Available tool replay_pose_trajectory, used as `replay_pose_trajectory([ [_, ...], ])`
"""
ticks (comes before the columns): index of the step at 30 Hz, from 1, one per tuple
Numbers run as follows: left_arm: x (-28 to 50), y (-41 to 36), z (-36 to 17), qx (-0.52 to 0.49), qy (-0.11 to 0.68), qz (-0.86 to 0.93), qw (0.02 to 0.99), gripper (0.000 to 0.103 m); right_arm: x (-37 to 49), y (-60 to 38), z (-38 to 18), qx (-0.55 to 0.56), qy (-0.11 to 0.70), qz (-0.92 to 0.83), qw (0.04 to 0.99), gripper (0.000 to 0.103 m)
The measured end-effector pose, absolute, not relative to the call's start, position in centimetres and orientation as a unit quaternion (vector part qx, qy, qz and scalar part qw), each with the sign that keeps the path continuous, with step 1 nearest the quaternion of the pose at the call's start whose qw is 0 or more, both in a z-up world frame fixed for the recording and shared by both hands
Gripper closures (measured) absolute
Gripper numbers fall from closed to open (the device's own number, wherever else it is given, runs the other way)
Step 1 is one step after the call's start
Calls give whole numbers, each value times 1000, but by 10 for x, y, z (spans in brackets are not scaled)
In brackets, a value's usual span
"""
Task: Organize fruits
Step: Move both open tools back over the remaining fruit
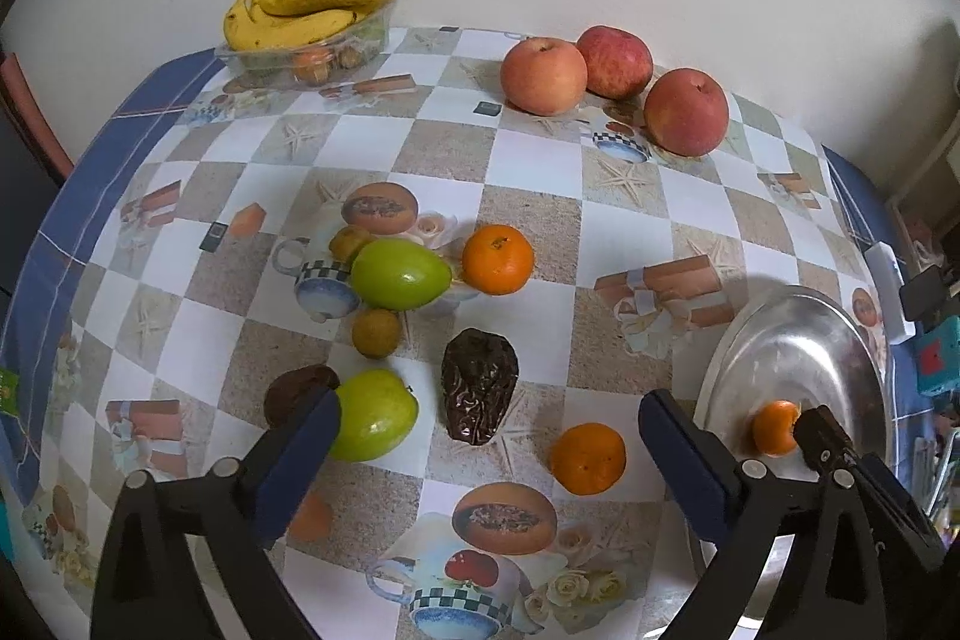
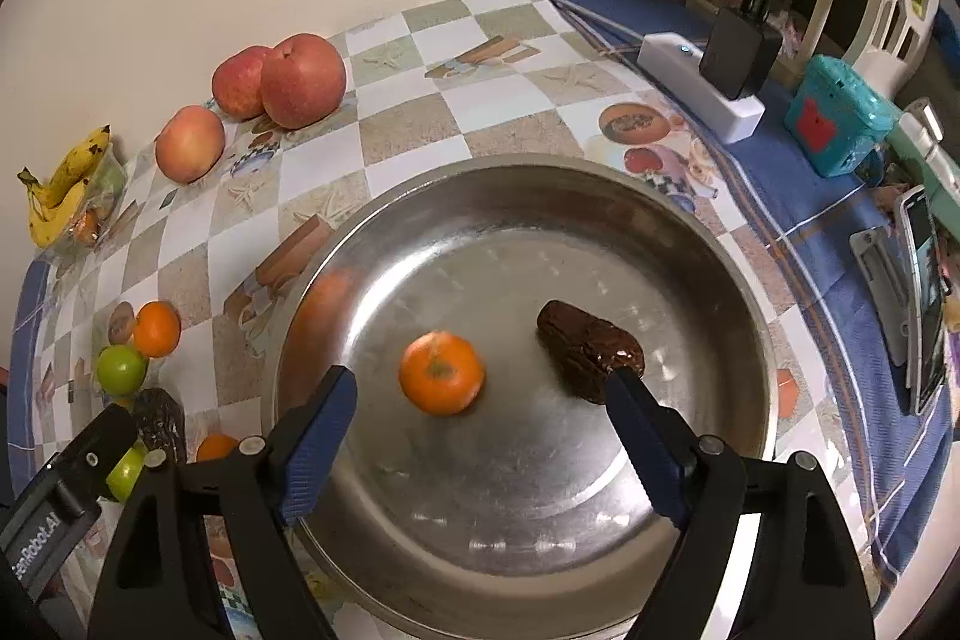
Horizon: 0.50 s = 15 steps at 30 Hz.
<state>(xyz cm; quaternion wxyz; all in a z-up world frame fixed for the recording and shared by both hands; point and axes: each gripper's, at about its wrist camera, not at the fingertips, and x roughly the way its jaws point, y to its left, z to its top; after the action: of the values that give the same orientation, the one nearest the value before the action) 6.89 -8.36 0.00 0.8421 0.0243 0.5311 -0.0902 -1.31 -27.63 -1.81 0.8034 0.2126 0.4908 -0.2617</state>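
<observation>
In the right wrist view a steel bowl [image 2: 690,244] holds an orange tangerine [image 2: 441,372] and a dark date [image 2: 588,349]. My right gripper [image 2: 480,388] is open above the bowl, with the tangerine lying loose between its fingers. In the left wrist view my left gripper [image 1: 486,418] is open and empty over the table. In front of it lie a dark date [image 1: 479,385], two green fruits [image 1: 373,423] [image 1: 399,274], two tangerines [image 1: 588,457] [image 1: 497,259] and small brown fruits [image 1: 375,332]. Three red apples [image 1: 686,112] sit at the back.
A clear tub with bananas [image 1: 306,10] stands at the back left. The steel bowl [image 1: 798,340] shows at the right of the left view. A white power strip [image 2: 696,85], a teal box [image 2: 837,118] and a phone [image 2: 927,292] lie right of the bowl.
</observation>
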Motion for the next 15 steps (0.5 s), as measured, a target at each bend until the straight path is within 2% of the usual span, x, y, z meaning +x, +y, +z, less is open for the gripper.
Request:
replay_pose_trajectory([
  [8, 83, -58, 1, 18, 526, -65, 848, 2, -7, -263, -10, 199, 463, -241, 829, 17],
  [15, 98, -29, -1, 17, 524, -45, 850, 2, 7, -246, -19, 205, 480, -184, 833, 17],
])
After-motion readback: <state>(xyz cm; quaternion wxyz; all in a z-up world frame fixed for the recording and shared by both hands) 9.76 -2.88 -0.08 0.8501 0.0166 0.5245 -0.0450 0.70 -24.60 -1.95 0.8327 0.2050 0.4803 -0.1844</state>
